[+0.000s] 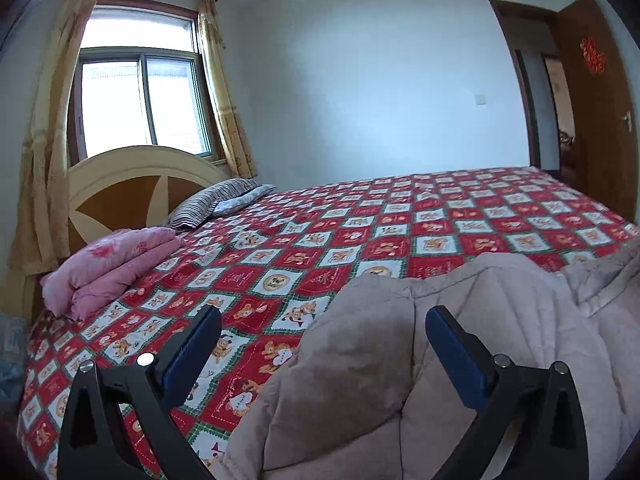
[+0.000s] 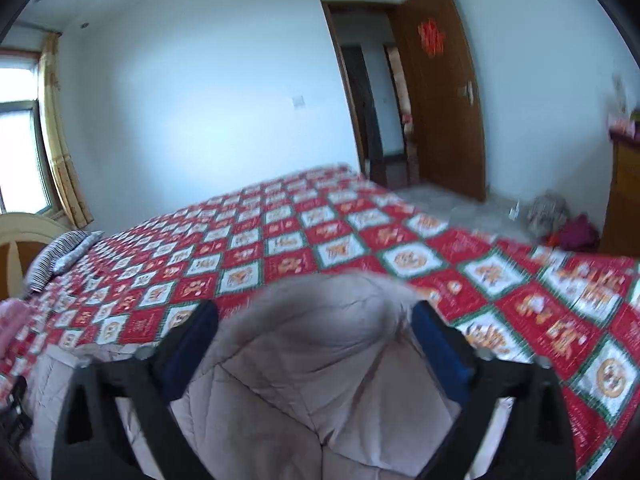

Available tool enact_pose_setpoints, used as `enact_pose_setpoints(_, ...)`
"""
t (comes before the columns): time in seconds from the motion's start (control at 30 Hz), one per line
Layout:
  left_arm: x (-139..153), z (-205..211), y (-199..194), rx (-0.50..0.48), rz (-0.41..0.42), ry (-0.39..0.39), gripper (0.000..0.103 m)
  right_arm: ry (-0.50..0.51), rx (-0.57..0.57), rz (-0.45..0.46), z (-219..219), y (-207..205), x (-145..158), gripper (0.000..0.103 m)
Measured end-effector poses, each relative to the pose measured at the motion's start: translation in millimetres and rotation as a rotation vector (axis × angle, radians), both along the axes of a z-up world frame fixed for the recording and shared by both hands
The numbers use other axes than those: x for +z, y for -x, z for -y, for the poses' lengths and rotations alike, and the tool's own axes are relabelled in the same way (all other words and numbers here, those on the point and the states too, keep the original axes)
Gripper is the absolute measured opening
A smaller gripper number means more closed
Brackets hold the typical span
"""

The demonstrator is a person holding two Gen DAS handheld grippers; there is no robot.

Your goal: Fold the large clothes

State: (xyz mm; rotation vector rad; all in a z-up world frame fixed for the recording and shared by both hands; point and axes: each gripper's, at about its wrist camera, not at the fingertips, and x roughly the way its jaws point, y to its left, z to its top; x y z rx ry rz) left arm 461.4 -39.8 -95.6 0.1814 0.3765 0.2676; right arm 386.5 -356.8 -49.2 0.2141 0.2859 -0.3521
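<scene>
A large beige quilted coat [image 1: 460,360] lies bunched on the near edge of a bed with a red and white checked cover [image 1: 340,232]. My left gripper [image 1: 324,344] is open above the coat's left edge, its fingers apart and holding nothing. In the right wrist view, which is blurred, the coat [image 2: 312,368] bulges up between the fingers of my right gripper [image 2: 316,340], which is open wide with the fabric between its blue pads.
A folded pink blanket [image 1: 108,268] and striped pillows [image 1: 216,204] lie by the headboard [image 1: 132,184] at the left. A window with curtains is behind. An open brown door [image 2: 440,92] stands beyond the bed; clothes and a cabinet [image 2: 624,200] sit at the right.
</scene>
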Motion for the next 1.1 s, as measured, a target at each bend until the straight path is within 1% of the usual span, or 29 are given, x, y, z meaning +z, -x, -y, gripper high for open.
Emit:
enact_pose_setpoints(0.07, -6.1, 3.6, -12.5, 0.037, -0.020, -0.026, 0.102, 0.030, 0.069, 0.007, -18.2, 2.6, -1.7, 0.101)
enact_pose_setpoints(0.1, -8.9, 5.2, -18.0, 0.045, -0.032, -0.031, 0.102, 0.046, 0.130, -0.005, -32.9, 4.9, -3.5, 0.101)
enact_pose_setpoints(0.13, -12.7, 6.4, -24.4, 0.061, -0.049, -0.041, 0.102, 0.069, 0.166, -0.015, -45.7, 4.4, -5.5, 0.101)
enact_pose_setpoints(0.17, -15.9, 6.5, -29.2, 0.077, -0.066, -0.047, 0.102, 0.113, 0.215, -0.020, -63.6, 8.6, -8.4, 0.101)
enact_pose_setpoints(0.23, -23.9, 1.4, -43.4, 0.111, -0.111, -0.038, 0.102, 0.234, 0.310, -0.030, -97.6, 14.4, -17.7, 0.101)
enact_pose_setpoints(0.27, -28.3, -3.4, -51.5, 0.131, -0.140, -0.025, 0.102, 0.316, 0.345, -0.040, -113.7, 14.0, -25.3, 0.101)
enact_pose_setpoints(0.3, -31.6, -7.5, -57.4, 0.144, -0.162, -0.013, 0.102, 0.399, 0.358, -0.053, -125.8, 12.6, -33.7, 0.101)
enact_pose_setpoints(0.33, -36.2, -13.0, -65.3, 0.161, -0.195, 0.012, 0.102, 0.433, 0.353, -0.069, -129.3, 7.0, -40.3, 0.101)
enact_pose_setpoints(0.37, -38.9, -19.1, -71.7, 0.170, -0.224, 0.043, 0.102, 0.435, 0.342, -0.092, -127.6, -0.2, -44.8, 0.101)
enact_pose_setpoints(0.43, -42.2, -22.8, -77.4, 0.170, -0.251, 0.074, 0.102, 0.357, 0.296, -0.165, -108.1, -22.0, -49.4, 0.101)
enact_pose_setpoints(0.5, -43.7, -22.2, -79.8, 0.161, -0.260, 0.081, 0.102, 0.264, 0.229, -0.217, -84.0, -40.4, -53.4, 0.101)
enact_pose_setpoints(0.53, -43.5, -20.0, -80.7, 0.153, -0.266, 0.080, 0.102, 0.202, 0.205, -0.250, -70.4, -49.5, -56.9, 0.101)
enact_pose_setpoints(0.57, -42.2, -17.7, -80.4, 0.150, -0.268, 0.075, 0.102, 0.147, 0.197, -0.270, -59.3, -56.0, -60.2, 0.101)
enact_pose_setpoints(0.6, -38.2, -15.1, -77.3, 0.147, -0.258, 0.071, 0.102, 0.114, 0.201, -0.280, -53.1, -59.2, -63.0, 0.101)
enact_pose_setpoints(0.67, -26.4, -5.5, -64.7, 0.112, -0.193, 0.059, 0.102, 0.105, 0.202, -0.303, -52.6, -60.9, -67.7, 0.101)
enact_pose_setpoints(0.73, -17.1, 12.3, -54.8, 0.068, -0.129, -0.005, 0.102, 0.107, 0.200, -0.331, -54.7, -64.1, -72.3, 0.102)
enact_pose_setpoints(0.8, -16.7, 32.6, -51.1, 0.022, -0.097, -0.091, 0.102, 0.088, 0.198, -0.352, -52.3, -67.9, -75.3, 0.103)
enact_pose_setpoints(0.87, -25.5, 48.5, -55.7, -0.013, -0.111, -0.154, 0.102, 0.056, 0.200, -0.369, -47.4, -71.4, -78.8, 0.103)
enact_pose_setpoints(0.93, -37.9, 53.3, -67.3, -0.016, -0.156, -0.180, 0.102, 0.029, 0.203, -0.386, -43.2, -75.2, -81.2, 0.103)
enact_pose_setpoints(1.03, -54.5, 50.5, -83.8, -0.028, -0.235, -0.163, 0.102, 0.013, 0.202, -0.412, -41.3, -79.7, -83.9, 0.103)
enact_pose_setpoints(1.1, -60.8, 47.8, -88.3, -0.035, -0.261, -0.143, 0.102, 0.017, 0.198, -0.429, -42.7, -81.4, -85.5, 0.103)
